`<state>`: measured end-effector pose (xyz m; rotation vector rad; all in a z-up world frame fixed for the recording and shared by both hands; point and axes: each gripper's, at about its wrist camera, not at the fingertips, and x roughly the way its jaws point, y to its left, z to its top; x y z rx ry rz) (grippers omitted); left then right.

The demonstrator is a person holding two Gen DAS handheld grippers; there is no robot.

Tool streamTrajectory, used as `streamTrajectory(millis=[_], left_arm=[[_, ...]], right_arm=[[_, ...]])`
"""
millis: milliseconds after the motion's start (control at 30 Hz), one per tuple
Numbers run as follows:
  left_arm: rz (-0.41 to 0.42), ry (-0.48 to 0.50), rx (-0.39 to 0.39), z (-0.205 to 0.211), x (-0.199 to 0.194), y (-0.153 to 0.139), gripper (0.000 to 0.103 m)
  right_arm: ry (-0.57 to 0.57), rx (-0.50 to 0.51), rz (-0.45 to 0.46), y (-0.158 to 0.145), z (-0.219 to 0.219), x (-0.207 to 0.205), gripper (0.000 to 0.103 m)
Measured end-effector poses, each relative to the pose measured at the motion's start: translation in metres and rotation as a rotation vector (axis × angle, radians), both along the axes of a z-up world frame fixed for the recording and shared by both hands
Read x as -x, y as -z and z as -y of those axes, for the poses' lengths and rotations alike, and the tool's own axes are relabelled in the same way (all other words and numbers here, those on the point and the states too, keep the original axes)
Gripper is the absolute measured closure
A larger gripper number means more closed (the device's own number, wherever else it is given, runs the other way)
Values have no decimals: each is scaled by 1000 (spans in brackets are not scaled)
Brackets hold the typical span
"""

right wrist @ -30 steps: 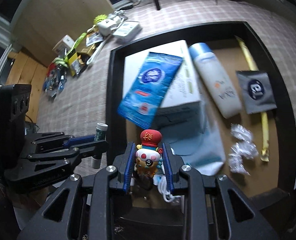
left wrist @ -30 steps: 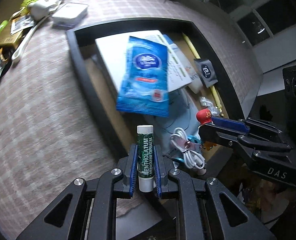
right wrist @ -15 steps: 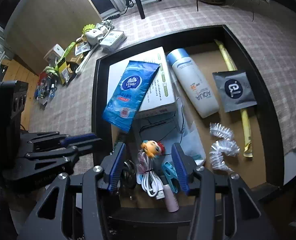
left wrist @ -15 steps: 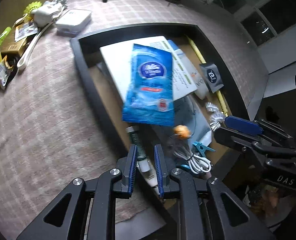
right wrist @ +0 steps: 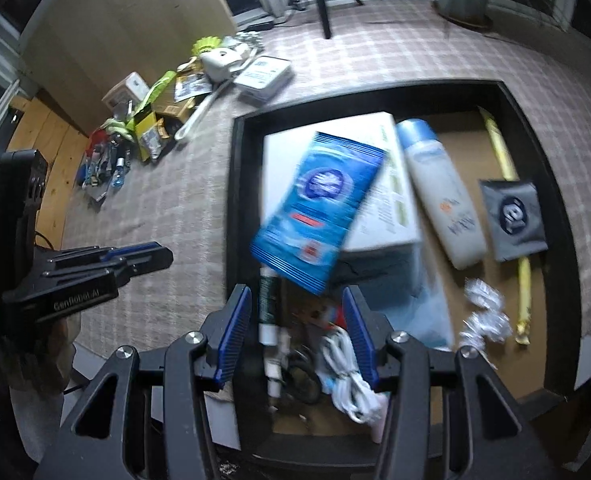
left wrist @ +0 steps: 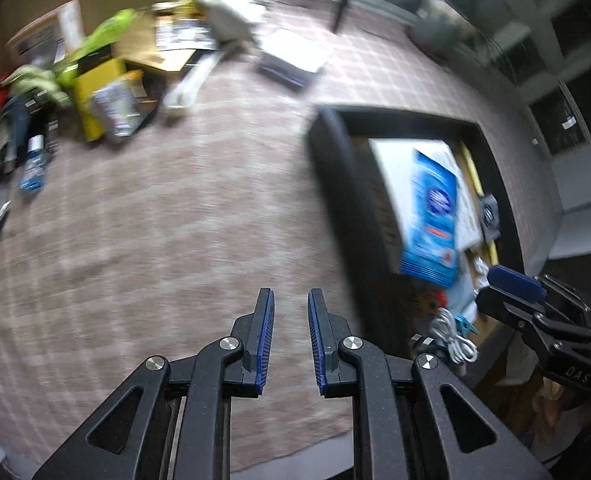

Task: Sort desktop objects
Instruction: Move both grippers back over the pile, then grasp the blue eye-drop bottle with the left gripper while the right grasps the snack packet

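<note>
Both my left fingers and right fingers were released, empty. The lip balm lay in the tray's near-left corner; a blurred sweep toward the surface's far-left clutter risked scattering it.

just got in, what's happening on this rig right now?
A person is sorting desk clutter into a black tray with two handheld tools. Both are empty at this moment. The left tool hangs over bare checked cloth beside the tray, jaws slightly apart. The right tool hangs open over the tray's near corner, above a lip balm tube and a white cable. More clutter waits at the table's far edge.
</note>
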<state>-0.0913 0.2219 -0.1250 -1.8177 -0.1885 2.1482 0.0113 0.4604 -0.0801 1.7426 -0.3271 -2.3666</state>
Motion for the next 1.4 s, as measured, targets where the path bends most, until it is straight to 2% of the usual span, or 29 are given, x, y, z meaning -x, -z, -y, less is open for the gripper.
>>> streamTrajectory(millis=[267, 467, 533, 600, 767, 867, 900, 933, 1000, 1133, 1167, 1400], left_arm=[[-7, -170, 38, 97, 31, 3, 87], [-16, -253, 81, 161, 62, 7, 86], [-19, -266, 97, 176, 72, 10, 82], [-19, -268, 103, 185, 80, 14, 71], [-7, -284, 125, 201, 97, 28, 68], [13, -296, 119, 206, 106, 39, 65], [17, -296, 121, 207, 109, 42, 65], [20, -294, 125, 206, 112, 45, 64], [29, -288, 133, 205, 117, 51, 64], [48, -276, 142, 201, 125, 62, 64], [49, -274, 138, 199, 127, 64, 61], [59, -261, 136, 190, 136, 73, 61]], right_arm=[[-108, 8, -24, -5, 76, 42, 56], [-162, 18, -40, -4, 132, 81, 56], [-168, 14, -43, -2, 145, 96, 56], [-169, 13, -34, 1, 155, 111, 56], [-145, 71, 16, 11, 169, 152, 56], [-169, 94, 35, 17, 185, 176, 56], [-180, 96, 38, 19, 189, 182, 55], [-193, 94, 42, 22, 196, 189, 50], [-217, 68, 38, 28, 210, 202, 44], [-272, 25, 57, 45, 235, 224, 44], [-289, 11, 67, 50, 242, 229, 44], [-356, -61, 87, 68, 267, 243, 44]])
